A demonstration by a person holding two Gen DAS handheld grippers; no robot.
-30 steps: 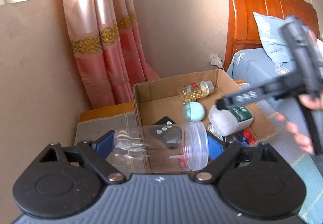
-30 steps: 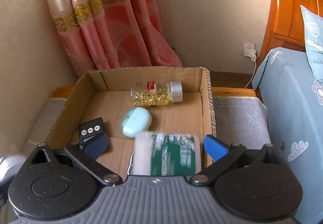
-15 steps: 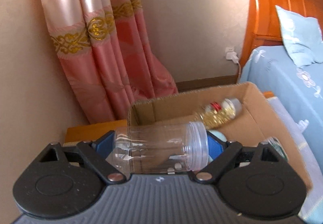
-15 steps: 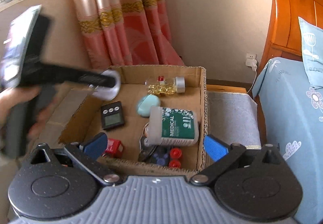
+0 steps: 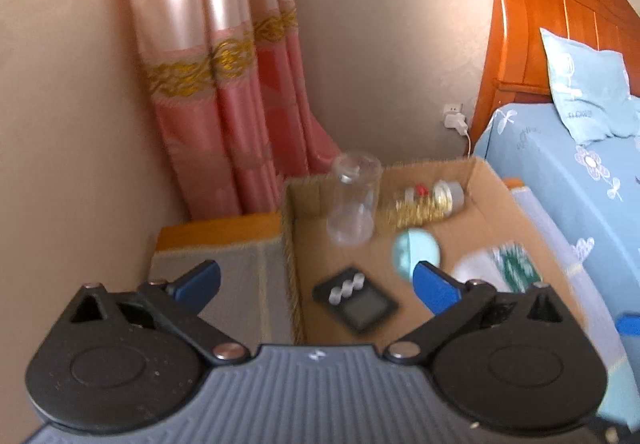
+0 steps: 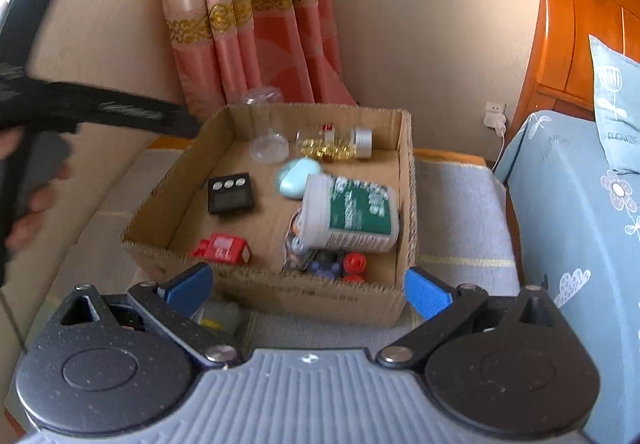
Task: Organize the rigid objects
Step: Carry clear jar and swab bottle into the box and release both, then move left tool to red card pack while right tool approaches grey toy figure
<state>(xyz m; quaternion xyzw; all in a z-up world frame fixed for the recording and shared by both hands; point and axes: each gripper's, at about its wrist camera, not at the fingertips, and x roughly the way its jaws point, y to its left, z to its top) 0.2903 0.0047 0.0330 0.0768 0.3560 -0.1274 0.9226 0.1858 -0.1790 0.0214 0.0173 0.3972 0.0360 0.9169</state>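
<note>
One cardboard box (image 6: 276, 296) stood on the grey mat beside the bed, holding the collected rigid items: one clear plastic jar (image 5: 354, 203), apparently mid-tumble or tilted against the far-left corner, blurred; one bottle of gold capsules (image 6: 334, 143) lying along the back wall; one pale green oval case (image 6: 298, 177); one black digital timer (image 6: 231, 192); one large white bottle with green label (image 6: 350, 211) on its side; one red block (image 6: 222, 248) at the near wall; two small red pieces and one dark one (image 6: 340, 266) beneath the white bottle, details unclear. The left gripper (image 5: 316, 282) hovered over the box's left edge with fingers spread wide and nothing between them; the right gripper (image 6: 308, 290), likewise spread and empty, sat just short of the near wall. The step in hand appeared to be release of the jar into the box. The next move would call for locating another loose item; something with a yellow band (image 6: 218, 320) lay outside, just before the box.
</note>
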